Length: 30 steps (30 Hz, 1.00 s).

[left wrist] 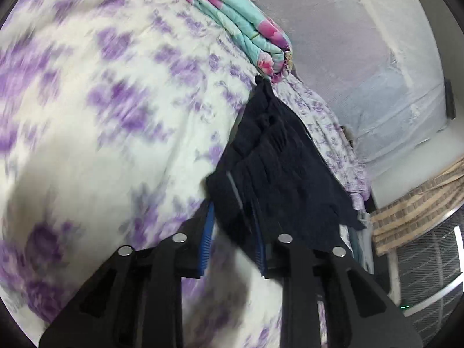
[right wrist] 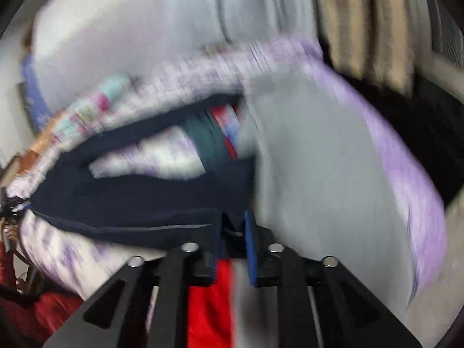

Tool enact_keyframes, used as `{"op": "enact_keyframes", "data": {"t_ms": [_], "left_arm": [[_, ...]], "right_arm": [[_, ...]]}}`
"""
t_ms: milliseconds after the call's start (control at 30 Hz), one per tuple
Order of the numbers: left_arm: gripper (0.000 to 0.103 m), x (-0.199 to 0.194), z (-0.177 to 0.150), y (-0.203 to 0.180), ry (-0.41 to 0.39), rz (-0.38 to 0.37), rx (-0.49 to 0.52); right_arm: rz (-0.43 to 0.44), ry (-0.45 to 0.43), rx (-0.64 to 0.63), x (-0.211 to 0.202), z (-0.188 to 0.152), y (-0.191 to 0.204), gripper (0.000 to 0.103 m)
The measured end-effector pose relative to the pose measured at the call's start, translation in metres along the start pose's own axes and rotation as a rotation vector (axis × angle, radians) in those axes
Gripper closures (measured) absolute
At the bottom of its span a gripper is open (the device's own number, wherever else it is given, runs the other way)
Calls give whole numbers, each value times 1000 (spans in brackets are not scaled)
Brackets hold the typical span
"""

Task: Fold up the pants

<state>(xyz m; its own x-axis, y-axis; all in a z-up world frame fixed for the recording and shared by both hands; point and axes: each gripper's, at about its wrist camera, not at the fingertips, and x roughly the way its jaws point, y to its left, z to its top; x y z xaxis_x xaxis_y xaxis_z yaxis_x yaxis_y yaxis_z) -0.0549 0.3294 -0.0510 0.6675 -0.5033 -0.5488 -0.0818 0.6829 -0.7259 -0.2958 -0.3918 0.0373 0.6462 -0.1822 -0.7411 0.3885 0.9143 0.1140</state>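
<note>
The dark navy pants (left wrist: 275, 168) hang stretched above a bed with a white and purple flowered sheet (left wrist: 101, 101). My left gripper (left wrist: 235, 220) is shut on one end of the pants, its blue pads pinching the bunched cloth. In the blurred right wrist view, the pants (right wrist: 130, 200) run left from my right gripper (right wrist: 233, 229), which is shut on their other end. A gap in the cloth shows the sheet beneath.
A folded turquoise and pink quilt (left wrist: 240, 32) lies at the bed's far edge. A white net curtain (left wrist: 362, 72) hangs beyond. A brick wall (left wrist: 414, 206) is at right. Red cloth (right wrist: 208, 304) and a grey garment (right wrist: 319, 174) lie near my right gripper.
</note>
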Motion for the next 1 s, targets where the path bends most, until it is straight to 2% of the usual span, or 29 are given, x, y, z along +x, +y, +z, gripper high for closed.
{"op": "enact_keyframes", "data": {"t_ms": [33, 67, 133, 200, 267, 333, 400, 467, 533, 633, 667, 733, 767, 800, 833, 867, 933, 1000], "left_arm": [[81, -5, -2, -1, -7, 2, 5], [83, -11, -4, -5, -14, 21, 19], [78, -20, -5, -21, -20, 42, 71], [57, -21, -5, -39, -24, 56, 119], [55, -20, -6, -59, -51, 74, 170], [54, -16, -5, -76, -68, 62, 219], [41, -3, -3, -92, -63, 69, 268], [35, 18, -2, -96, -26, 100, 285], [35, 47, -4, -85, 34, 188, 311], [35, 46, -8, -83, 16, 197, 372], [35, 42, -7, -85, 16, 204, 362], [35, 31, -2, -92, 2, 206, 319], [35, 26, 2, -101, -24, 198, 315], [32, 21, 7, -115, -62, 180, 339], [29, 21, 11, -130, -87, 162, 372], [22, 25, 14, -144, -94, 147, 403], [17, 51, 16, -173, -69, 130, 478], [14, 88, 16, -188, -9, 174, 536]], "right_arm": [[0, -29, 58, -5, -6, -11, 55], [-27, -66, 107, -15, -5, -19, 55], [-48, -149, 137, -31, 7, -20, 53], [11, -233, 113, -44, 24, -3, 53], [80, -261, 53, -39, 40, 25, 52], [156, -239, -51, -19, 50, 69, 40], [226, -173, -149, 15, 56, 115, 37], [296, -81, -204, 54, 52, 151, 37], [329, 2, -237, 84, 45, 176, 37], [301, 188, -288, 133, 20, 196, 36], [299, 155, -316, 132, 15, 196, 36], [256, 176, -350, 125, 19, 204, 33], [238, 146, -360, 117, 28, 213, 33], [256, 105, -376, 111, 37, 222, 32], [283, 68, -396, 105, 47, 229, 27], [313, 35, -424, 102, 58, 248, 24], [344, 25, -455, 111, 67, 274, 20], [366, 76, -502, 131, 68, 305, 17]]}}
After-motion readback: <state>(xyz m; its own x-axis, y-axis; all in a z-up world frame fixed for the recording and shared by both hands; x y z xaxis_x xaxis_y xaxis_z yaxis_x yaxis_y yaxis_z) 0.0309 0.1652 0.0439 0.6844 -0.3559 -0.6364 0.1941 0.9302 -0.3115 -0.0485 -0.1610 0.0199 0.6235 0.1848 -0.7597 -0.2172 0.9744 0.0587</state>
